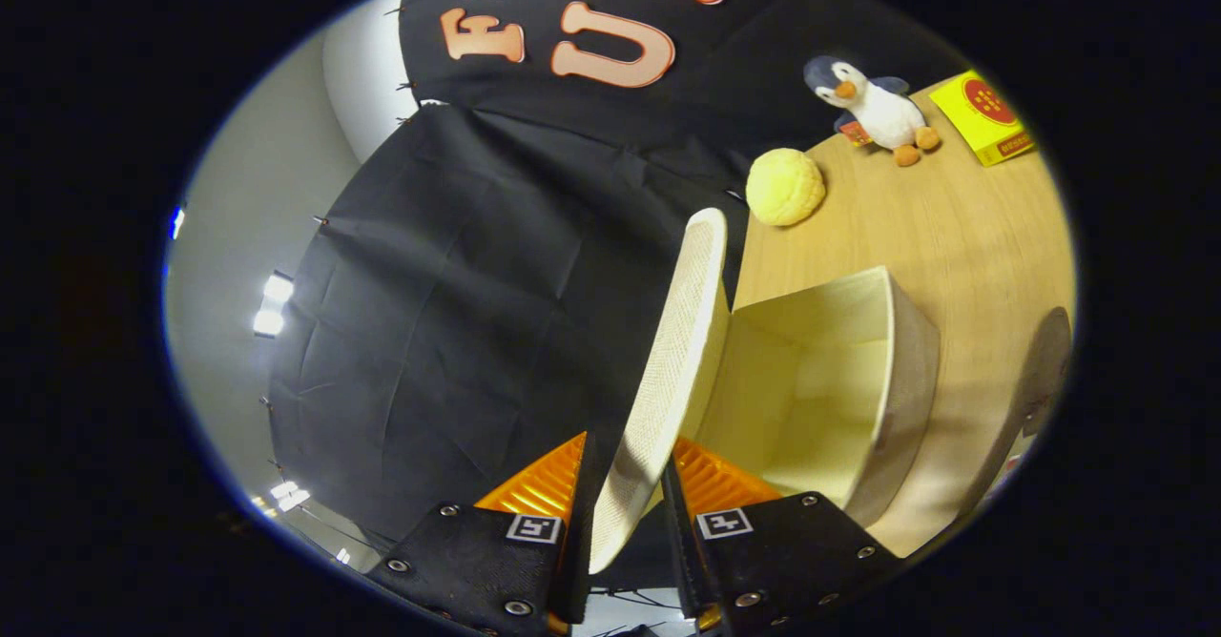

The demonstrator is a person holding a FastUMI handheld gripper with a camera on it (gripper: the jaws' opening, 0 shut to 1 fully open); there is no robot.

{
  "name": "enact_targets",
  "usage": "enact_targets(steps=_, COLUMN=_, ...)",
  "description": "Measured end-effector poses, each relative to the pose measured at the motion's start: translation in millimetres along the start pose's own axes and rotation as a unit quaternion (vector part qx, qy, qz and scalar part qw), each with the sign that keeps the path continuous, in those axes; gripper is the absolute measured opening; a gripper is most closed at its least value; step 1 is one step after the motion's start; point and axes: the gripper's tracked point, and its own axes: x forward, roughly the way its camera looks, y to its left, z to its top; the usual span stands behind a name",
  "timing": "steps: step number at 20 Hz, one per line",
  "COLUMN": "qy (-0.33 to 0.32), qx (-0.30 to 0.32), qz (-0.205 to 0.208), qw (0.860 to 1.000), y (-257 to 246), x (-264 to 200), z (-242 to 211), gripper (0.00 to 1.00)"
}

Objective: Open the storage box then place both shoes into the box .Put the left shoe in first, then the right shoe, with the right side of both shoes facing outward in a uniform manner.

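The cream storage box [887, 370] stands on the wooden table with its inside showing and nothing in it. Its woven lid [672, 370] is swung up on edge, running away from me between my two fingers. My gripper [625, 489] is shut on the lid's near edge, one finger on each face. The whole view is strongly tilted, so the table slopes off to one side.
Beyond the box on the table [954, 227] lie a yellow round bun-like toy [784, 187], a plush penguin [873, 108] and a yellow carton [987, 117]. A grey rounded object [1045, 356] sits past the box's far side. The black cloth wall hangs beside the lid.
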Motion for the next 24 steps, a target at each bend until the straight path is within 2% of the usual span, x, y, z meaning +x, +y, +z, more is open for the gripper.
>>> enact_targets(steps=1, qy=-0.01, qx=-0.005, qz=0.007, qw=1.0, y=14, x=8, z=3, gripper=0.34)
enact_targets(steps=5, qy=-0.03, qx=-0.029, qz=0.021, qw=0.999, y=59, x=51, z=6, gripper=0.33)
enact_targets(steps=8, qy=-0.035, qx=-0.034, qz=0.017, qw=0.999, y=78, x=90, z=-1, gripper=0.34)
enact_targets(steps=9, qy=-0.036, qx=-0.032, qz=0.005, qw=0.999, y=78, x=103, z=-4, gripper=0.34)
enact_targets(steps=12, qy=-0.027, qx=-0.032, qz=-0.017, qw=0.999, y=80, x=143, z=-15, gripper=0.23)
enact_targets(steps=16, qy=0.006, qx=-0.023, qz=-0.062, qw=0.998, y=73, x=193, z=-36, gripper=0.23)
enact_targets(steps=18, qy=0.018, qx=-0.019, qz=-0.073, qw=0.997, y=69, x=215, z=-42, gripper=0.28)
enact_targets(steps=20, qy=0.027, qx=-0.021, qz=-0.083, qw=0.996, y=65, x=229, z=-48, gripper=0.39)
enact_targets(steps=23, qy=0.033, qx=-0.032, qz=-0.099, qw=0.994, y=49, x=231, z=-52, gripper=0.62)
enact_targets(steps=24, qy=0.03, qx=-0.04, qz=-0.106, qw=0.993, y=45, x=227, z=-51, gripper=0.65)
